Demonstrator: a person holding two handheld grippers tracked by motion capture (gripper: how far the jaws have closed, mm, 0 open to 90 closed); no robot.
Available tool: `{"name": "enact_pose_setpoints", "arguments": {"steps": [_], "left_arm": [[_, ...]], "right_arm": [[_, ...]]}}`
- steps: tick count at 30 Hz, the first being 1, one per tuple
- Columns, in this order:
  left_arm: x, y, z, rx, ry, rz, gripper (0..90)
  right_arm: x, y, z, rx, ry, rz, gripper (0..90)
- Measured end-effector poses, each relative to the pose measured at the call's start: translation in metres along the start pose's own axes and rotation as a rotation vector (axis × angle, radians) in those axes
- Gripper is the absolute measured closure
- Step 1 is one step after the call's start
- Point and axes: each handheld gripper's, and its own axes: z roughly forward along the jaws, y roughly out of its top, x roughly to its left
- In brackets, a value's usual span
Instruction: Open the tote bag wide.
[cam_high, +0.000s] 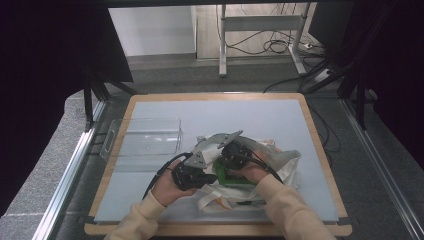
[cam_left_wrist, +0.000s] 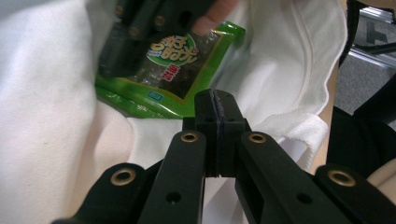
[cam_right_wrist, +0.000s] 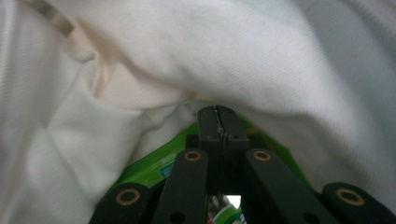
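The right tool (cam_right_wrist: 217, 114), jaws shut on a glossy green seaweed snack packet (cam_left_wrist: 173, 70), pushed into a soft white cloth bag (cam_high: 280, 162). The left tool (cam_left_wrist: 215, 100) pinched the bag's fabric. The bag lay near the pale grey surface's (cam_high: 225, 112) front right edge, beside a clear plastic tray (cam_high: 145, 137).

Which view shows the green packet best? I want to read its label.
The left gripper view: the packet faces the camera, label visible. The high view shows a small green patch; the right gripper view, an edge.
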Motion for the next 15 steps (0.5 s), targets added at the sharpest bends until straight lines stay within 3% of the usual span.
{"name": "enact_pose_setpoints", "arguments": {"steps": [7,15], "left_arm": [[0.0,-0.001,0.005,0.035,-0.011,0.009,90.0],[0.001,-0.004,0.01,0.048,-0.031,-0.021,90.0]], "right_arm": [[-0.012,0.003,0.003,-0.032,-0.036,-0.005,88.9],[-0.021,0.006,0.005,-0.063,-0.036,0.021,88.9]]}}
